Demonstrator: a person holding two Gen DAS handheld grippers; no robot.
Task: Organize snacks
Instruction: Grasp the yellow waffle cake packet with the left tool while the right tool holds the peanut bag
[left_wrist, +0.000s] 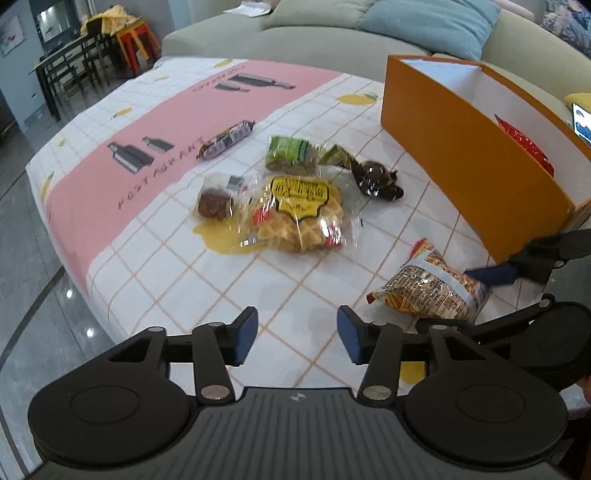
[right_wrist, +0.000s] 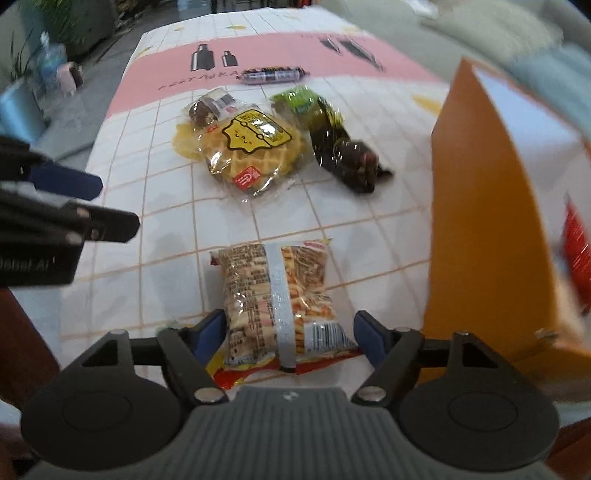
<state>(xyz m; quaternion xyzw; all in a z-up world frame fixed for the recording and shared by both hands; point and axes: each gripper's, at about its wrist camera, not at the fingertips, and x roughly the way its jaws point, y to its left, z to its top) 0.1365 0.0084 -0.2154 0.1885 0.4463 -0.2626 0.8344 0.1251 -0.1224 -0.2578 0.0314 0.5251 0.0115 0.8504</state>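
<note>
A clear packet of striped crackers (right_wrist: 280, 299) lies on the checked tablecloth (right_wrist: 166, 236), between the blue pads of my right gripper (right_wrist: 291, 336). The jaws stand open around it; the right pad is clear of the wrap. In the left wrist view the same packet (left_wrist: 432, 291) sits by the right gripper (left_wrist: 472, 299). My left gripper (left_wrist: 297, 338) hangs open over bare cloth, holding nothing. Farther back lie a waffle packet (left_wrist: 295, 214), a brown cake packet (left_wrist: 216, 201), a green packet (left_wrist: 290, 153), a dark packet (left_wrist: 376, 179) and a purple-black roll (left_wrist: 227, 139).
An open orange box (left_wrist: 461, 155) stands at the right with a red packet (left_wrist: 528, 147) inside. A sofa (left_wrist: 229, 40) with cushions runs behind the table. The table's left edge drops to a glossy floor (left_wrist: 33, 258). A lit screen (left_wrist: 583, 123) is at far right.
</note>
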